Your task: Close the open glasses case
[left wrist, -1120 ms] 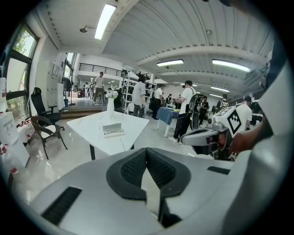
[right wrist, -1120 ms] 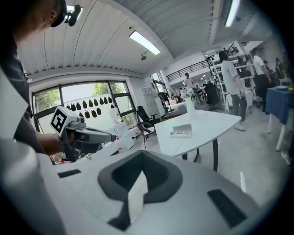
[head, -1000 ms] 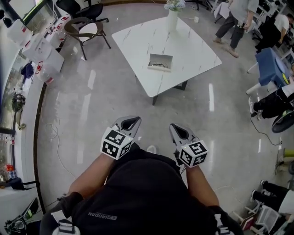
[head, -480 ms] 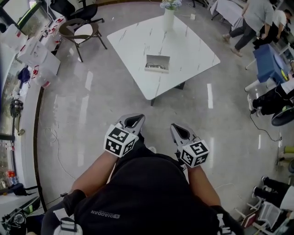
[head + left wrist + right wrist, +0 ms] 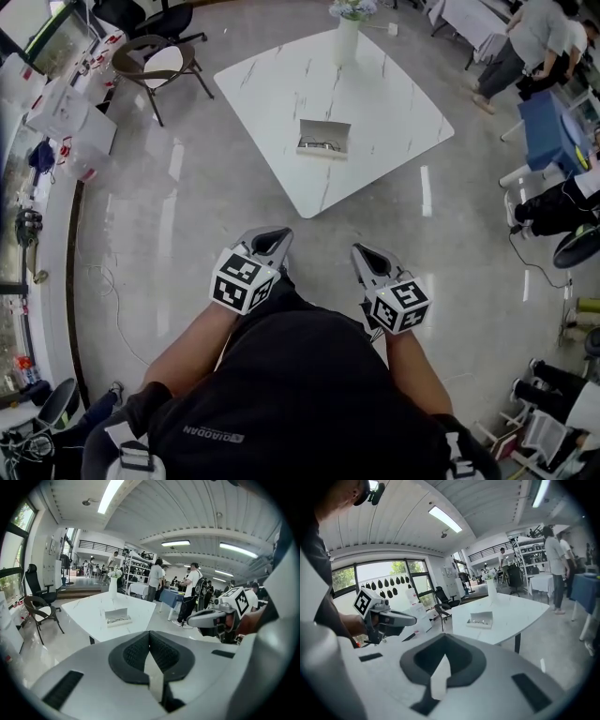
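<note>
One chair [image 5: 161, 62] stands at the far left. The left gripper [image 5: 272, 234] has its fingers closed together, with nothing between them. One white table [image 5: 281, 84] carries one vase [image 5: 349, 39] and one glasses case [image 5: 324, 138]. The case is grey and open, with its lid raised and one pair of glasses inside. It lies near the table's closer corner, well apart from both grippers. The right gripper [image 5: 366, 253] is also closed and empty.

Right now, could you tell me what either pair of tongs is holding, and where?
Nothing is held: left tongs and right tongs are shut and empty, and the open glasses case lies apart on the table.
</note>
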{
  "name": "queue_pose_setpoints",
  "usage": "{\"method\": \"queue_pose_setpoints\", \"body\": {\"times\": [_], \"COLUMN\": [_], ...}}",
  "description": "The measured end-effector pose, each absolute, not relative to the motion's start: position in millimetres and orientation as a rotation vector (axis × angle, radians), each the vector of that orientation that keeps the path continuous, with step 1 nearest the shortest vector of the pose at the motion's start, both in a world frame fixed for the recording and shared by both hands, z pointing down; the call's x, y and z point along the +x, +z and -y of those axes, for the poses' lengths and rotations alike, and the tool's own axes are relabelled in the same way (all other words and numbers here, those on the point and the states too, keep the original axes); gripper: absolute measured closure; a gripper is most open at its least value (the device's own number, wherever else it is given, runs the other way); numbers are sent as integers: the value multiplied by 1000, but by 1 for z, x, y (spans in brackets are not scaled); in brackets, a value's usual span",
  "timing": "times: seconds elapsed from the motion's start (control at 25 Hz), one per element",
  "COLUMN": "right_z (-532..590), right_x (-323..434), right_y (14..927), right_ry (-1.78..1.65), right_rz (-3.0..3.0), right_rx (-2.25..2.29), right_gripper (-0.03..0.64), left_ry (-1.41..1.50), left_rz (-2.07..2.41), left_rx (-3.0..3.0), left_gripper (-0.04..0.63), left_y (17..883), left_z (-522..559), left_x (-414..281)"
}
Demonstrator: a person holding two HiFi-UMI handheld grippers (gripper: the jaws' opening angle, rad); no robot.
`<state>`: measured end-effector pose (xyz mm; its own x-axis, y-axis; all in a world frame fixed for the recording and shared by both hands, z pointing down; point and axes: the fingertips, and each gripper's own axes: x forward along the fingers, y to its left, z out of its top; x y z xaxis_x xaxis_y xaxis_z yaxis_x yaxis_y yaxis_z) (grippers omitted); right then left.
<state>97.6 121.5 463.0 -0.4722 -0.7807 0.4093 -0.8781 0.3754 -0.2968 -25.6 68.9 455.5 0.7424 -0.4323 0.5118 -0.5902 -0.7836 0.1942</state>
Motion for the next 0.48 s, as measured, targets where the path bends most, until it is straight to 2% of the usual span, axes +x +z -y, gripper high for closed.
{"method": "queue_pose_setpoints", "body": {"times": [0.48], "right_z": [-13], "right_x": [92], "right_y": [445], "right_ry": [664], "right_rz": [2372], "right_rx": [1561], "right_gripper": [615], "left_ry": [615], "left_rz": [698], "left_rx": [2677], "left_gripper": [593], "left_y": [436], "left_z": [47], "left_x": [-22]}}
